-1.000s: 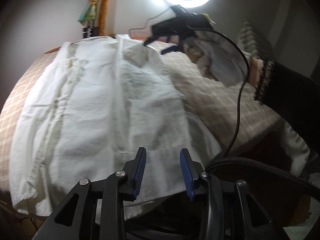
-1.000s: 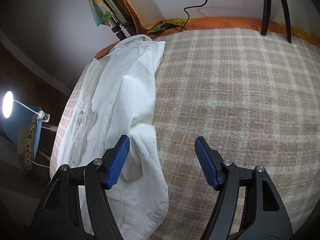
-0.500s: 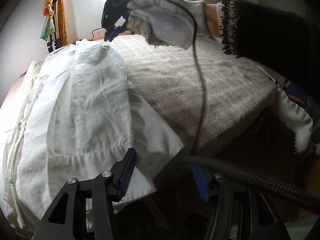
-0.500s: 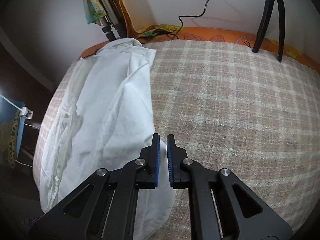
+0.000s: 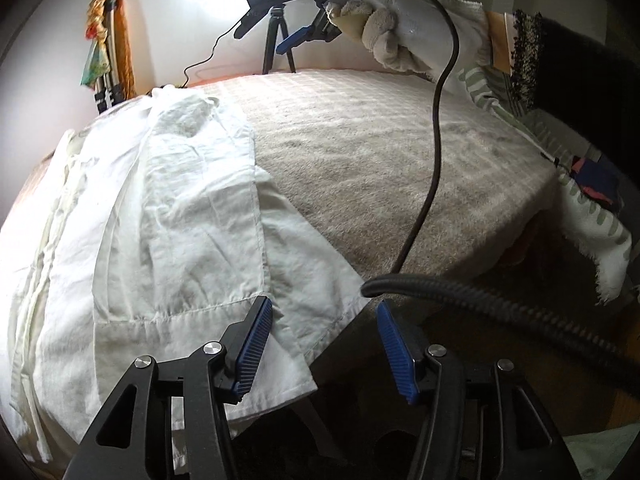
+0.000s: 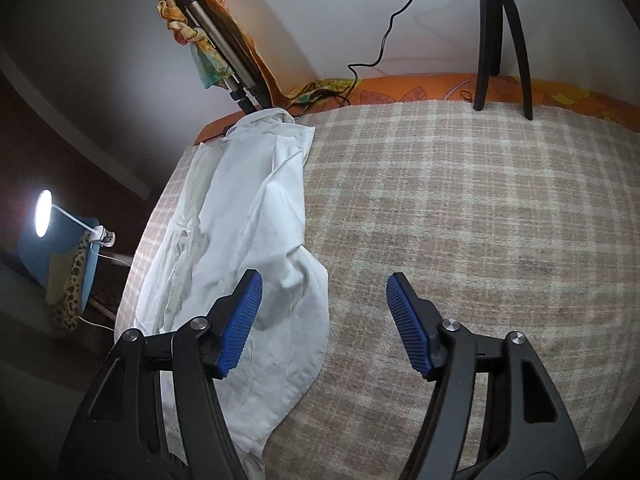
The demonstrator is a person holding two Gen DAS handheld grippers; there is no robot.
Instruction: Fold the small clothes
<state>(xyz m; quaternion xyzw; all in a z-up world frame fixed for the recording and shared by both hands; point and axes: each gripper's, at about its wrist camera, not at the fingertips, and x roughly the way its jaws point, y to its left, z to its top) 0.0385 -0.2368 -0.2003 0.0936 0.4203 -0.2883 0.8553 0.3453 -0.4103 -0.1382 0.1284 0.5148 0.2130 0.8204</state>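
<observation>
One white shirt (image 5: 168, 216) lies partly folded along the left side of a plaid blanket (image 6: 480, 220) covering the bed. Two grippers hover above it, both with fingers spread wide and holding nothing: the left gripper (image 5: 324, 348) at the shirt's near hem, the right gripper (image 6: 324, 320) over its edge. One tripod (image 6: 502, 36) stands behind.

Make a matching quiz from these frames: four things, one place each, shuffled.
Things:
1. shirt
2. tripod
3. lamp
4. right tongs

Places:
A. off the bed, to its left in the right wrist view
B. lying on the blanket's left part
C. standing at the bed's far edge
D. raised above the bed, open

Pairs: 1-B, 2-C, 3-A, 4-D
</observation>
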